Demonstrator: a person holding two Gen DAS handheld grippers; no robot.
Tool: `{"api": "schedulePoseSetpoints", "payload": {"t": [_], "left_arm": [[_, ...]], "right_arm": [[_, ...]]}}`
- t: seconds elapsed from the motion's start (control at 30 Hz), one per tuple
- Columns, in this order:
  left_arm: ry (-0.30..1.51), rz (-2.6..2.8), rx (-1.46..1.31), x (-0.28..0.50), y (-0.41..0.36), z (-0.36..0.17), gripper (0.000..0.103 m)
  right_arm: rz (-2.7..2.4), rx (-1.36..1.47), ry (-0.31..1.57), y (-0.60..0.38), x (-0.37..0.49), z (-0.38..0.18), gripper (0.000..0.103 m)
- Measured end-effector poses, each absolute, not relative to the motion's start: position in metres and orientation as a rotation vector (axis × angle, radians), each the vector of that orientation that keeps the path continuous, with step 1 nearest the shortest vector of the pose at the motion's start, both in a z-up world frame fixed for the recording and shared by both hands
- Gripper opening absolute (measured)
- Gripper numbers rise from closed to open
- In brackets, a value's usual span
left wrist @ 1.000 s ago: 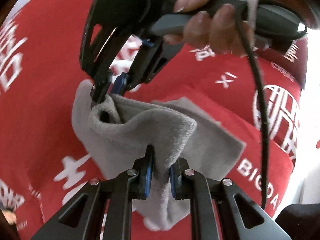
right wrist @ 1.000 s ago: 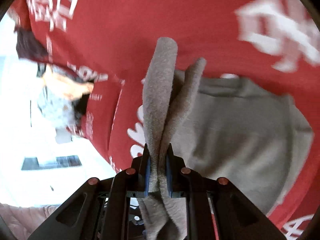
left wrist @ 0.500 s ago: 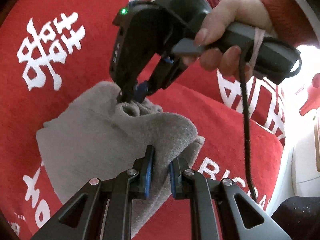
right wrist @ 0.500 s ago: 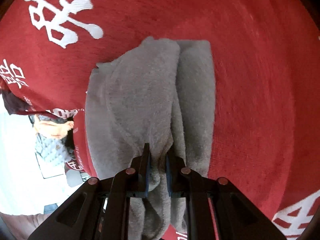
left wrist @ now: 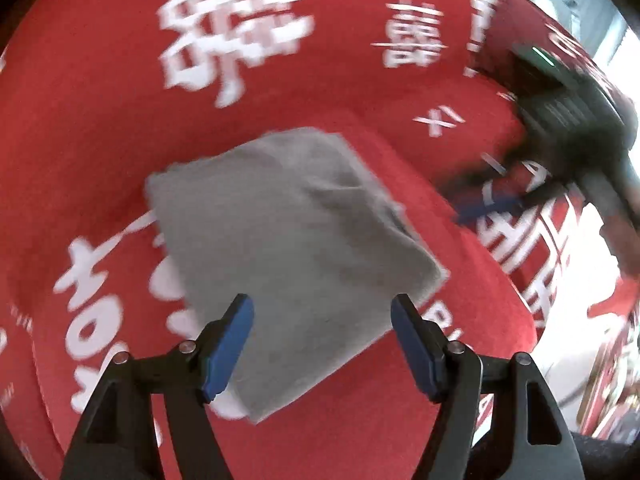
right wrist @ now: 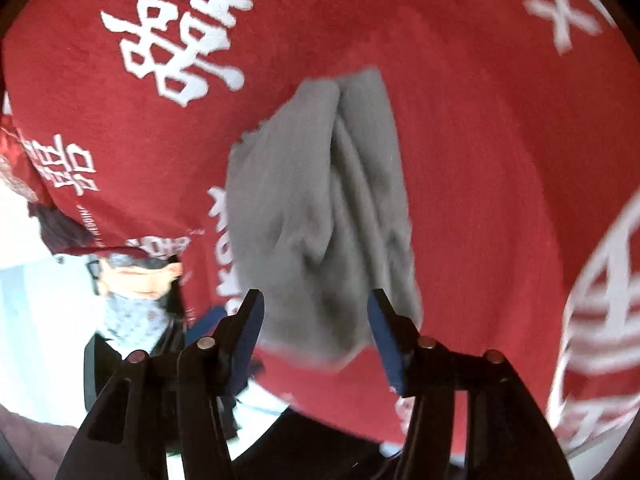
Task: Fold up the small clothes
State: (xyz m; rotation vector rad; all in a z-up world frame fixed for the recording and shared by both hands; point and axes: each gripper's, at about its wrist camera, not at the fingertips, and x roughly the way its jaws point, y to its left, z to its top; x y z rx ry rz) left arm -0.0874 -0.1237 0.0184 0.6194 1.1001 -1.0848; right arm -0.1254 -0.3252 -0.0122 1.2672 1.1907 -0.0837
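A small grey fleece cloth (left wrist: 288, 240) lies folded into a rough square on the red tablecloth (left wrist: 120, 128). My left gripper (left wrist: 322, 340) is open and empty, its blue pads just above the cloth's near edge. In the right wrist view the same cloth (right wrist: 320, 200) lies with a crease down its middle. My right gripper (right wrist: 316, 332) is open and empty over the cloth's near end. The right gripper also shows blurred at the far right of the left wrist view (left wrist: 560, 128).
The red tablecloth (right wrist: 480, 160) carries white printed characters. The table edge runs at the left of the right wrist view, with a seated person (right wrist: 136, 292) beyond it. A bright floor lies past the table edge at the right of the left wrist view.
Both grippers have opened and let go of the grey cloth, which now lies folded on the tablecloth. Both have drawn back from it, the right one away to the right.
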Motion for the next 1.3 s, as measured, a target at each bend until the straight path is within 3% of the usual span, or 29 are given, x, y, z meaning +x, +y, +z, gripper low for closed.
{"api": "schedulePoseSetpoints", "payload": {"t": [0.23,0.27,0.3,0.33,0.37,0.57,0.7,0.87,1.03,1.1,1.13,1.17,1.23,1.3], "left_arm": [[1.348,-0.832,0.395,-0.005,-0.094,-0.027,0.072],[1.372,-0.815,0.371,0.0,-0.092,-0.033,0.072],[1.396,-0.798,0.35,0.005,-0.09,-0.039,0.072],[1.417,-0.778,0.338,0.009,-0.089,-0.045,0.072],[1.431,-0.769,0.333,0.01,-0.088,-0.049,0.072],[1.422,-0.82,0.399,-0.012,-0.095,-0.055,0.072],[1.449,-0.827,0.455,-0.029,-0.103,-0.075,0.072],[1.485,-0.82,0.431,-0.029,-0.099,-0.075,0.072],[1.397,-0.826,0.399,-0.008,-0.098,-0.042,0.072],[1.362,-0.812,0.38,0.01,-0.102,-0.037,0.072],[1.353,-0.801,0.377,0.018,-0.105,-0.038,0.072],[1.351,-0.777,0.367,0.029,-0.109,-0.042,0.072],[1.369,-0.755,0.323,0.044,-0.117,-0.05,0.072],[1.375,-0.736,0.298,0.052,-0.123,-0.055,0.072]], "right_arm": [[-0.149,1.321,1.204,-0.297,-0.121,-0.057,0.058],[-0.172,1.348,1.193,-0.298,-0.12,-0.065,0.054],[-0.182,1.377,1.182,-0.299,-0.121,-0.069,0.049],[-0.197,1.398,1.181,-0.299,-0.12,-0.073,0.023],[-0.203,1.403,1.19,-0.301,-0.12,-0.074,0.006],[-0.2,1.085,1.266,-0.303,-0.108,-0.024,0.006],[-0.249,1.034,1.409,-0.305,-0.112,-0.058,0.005],[-0.228,1.057,1.408,-0.304,-0.112,-0.059,0.006],[-0.252,1.027,1.289,-0.339,-0.111,-0.022,0.022],[-0.229,1.061,1.192,-0.361,-0.095,-0.013,0.039],[-0.225,1.067,1.173,-0.368,-0.088,-0.013,0.056],[-0.214,1.071,1.155,-0.375,-0.077,-0.017,0.06],[-0.182,1.095,1.173,-0.386,-0.049,-0.038,0.06],[-0.16,1.151,1.23,-0.386,-0.03,-0.064,0.051]]}}
